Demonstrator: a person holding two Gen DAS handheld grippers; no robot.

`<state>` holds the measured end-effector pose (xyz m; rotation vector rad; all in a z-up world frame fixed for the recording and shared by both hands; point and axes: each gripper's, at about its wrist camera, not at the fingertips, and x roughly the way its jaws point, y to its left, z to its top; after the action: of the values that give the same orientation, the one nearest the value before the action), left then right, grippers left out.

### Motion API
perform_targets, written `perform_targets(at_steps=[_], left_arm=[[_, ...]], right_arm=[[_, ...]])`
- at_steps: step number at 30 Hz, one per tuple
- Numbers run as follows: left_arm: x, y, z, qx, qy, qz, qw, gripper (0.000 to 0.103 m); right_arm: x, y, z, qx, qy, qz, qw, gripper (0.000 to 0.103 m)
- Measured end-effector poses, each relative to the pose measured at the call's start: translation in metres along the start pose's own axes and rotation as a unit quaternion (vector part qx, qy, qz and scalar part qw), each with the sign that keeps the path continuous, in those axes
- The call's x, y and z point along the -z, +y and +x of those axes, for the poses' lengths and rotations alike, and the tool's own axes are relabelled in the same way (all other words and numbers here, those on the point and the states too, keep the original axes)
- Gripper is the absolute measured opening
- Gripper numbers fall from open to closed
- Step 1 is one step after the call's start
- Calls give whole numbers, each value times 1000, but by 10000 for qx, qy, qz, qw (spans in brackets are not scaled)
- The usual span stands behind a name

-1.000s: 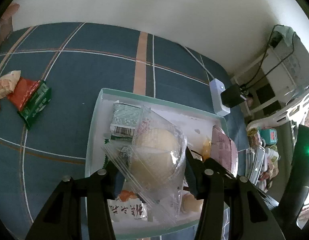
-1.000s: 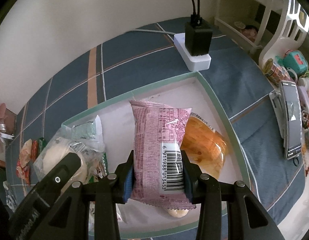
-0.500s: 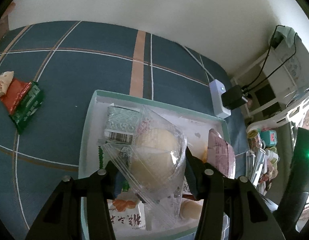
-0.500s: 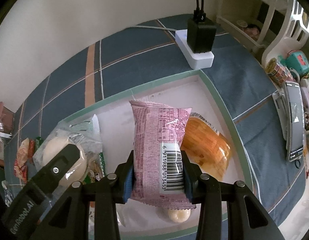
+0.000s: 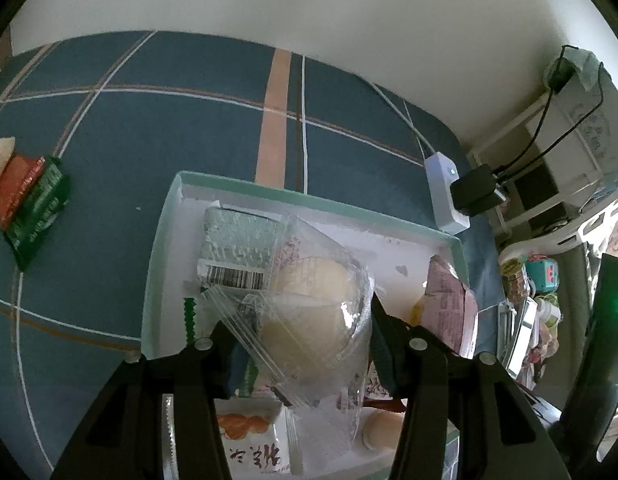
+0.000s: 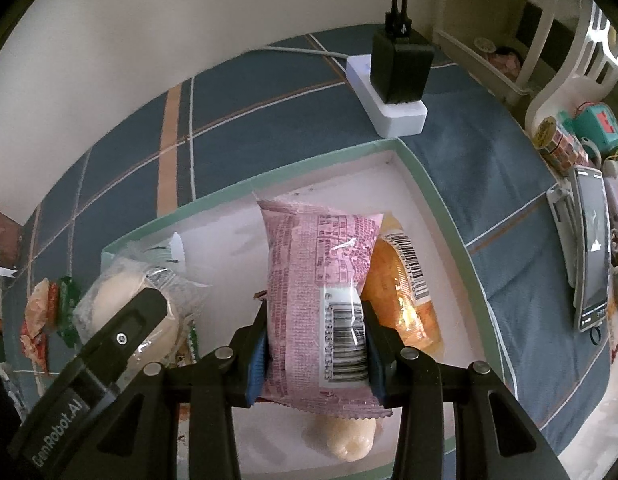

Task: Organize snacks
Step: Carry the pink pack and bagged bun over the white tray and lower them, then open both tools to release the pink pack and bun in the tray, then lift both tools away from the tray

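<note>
Pink snack packet (image 6: 317, 304) | right tongs (image 6: 315, 354) clamped | orange bun (image 6: 405, 300) behind

Your left gripper (image 5: 301, 344) holds a bagged bun (image 5: 309, 320) over the tray (image 5: 161, 240), whose rim lies on the worktop (image 5: 149, 128). Your right gripper (image 6: 315, 346) holds a barcoded packet (image 6: 313, 280) over the same tray, to the right of that bun. Beneath the packet, in the tray, lie a wrapped bread (image 6: 405, 300) and a small bun (image 6: 349, 438). Behind the tray's far right corner sits a power strip (image 6: 389, 96) carrying a plug adapter (image 6: 401, 68). Left of the tray, loose packets (image 5: 33, 204) lie on the worktop.
</note>
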<state>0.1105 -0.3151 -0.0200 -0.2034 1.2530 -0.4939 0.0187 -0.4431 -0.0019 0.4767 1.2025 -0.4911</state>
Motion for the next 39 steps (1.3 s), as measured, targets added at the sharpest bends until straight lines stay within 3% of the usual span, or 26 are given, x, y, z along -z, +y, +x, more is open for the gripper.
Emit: perform_targets(at_steps=[11, 14, 16, 22, 34, 39], left_arm=[[1, 5, 10, 11, 199, -148, 9997, 56], [2, 3, 8, 4, 258, -151, 9996, 59], [2, 3, 6, 30, 270, -179, 9995, 62], [-2, 0, -9, 155, 221, -150, 9995, 63], [-10, -13, -43, -142, -45, 175, 9997, 63], [-12, -8, -46, -307, -60, 176, 9994, 63]], right_arm=[[4, 9, 15, 100, 171, -137, 9997, 45], [4, 10, 16, 107, 217, -149, 9996, 51], [4, 12, 16, 125, 258, -178, 9994, 60], [1, 14, 2, 199, 179, -232, 9994, 68], [-5, 9, -38, 109, -134, -102, 9998, 68], [-7, 7, -36, 116, -97, -59, 9999, 68]])
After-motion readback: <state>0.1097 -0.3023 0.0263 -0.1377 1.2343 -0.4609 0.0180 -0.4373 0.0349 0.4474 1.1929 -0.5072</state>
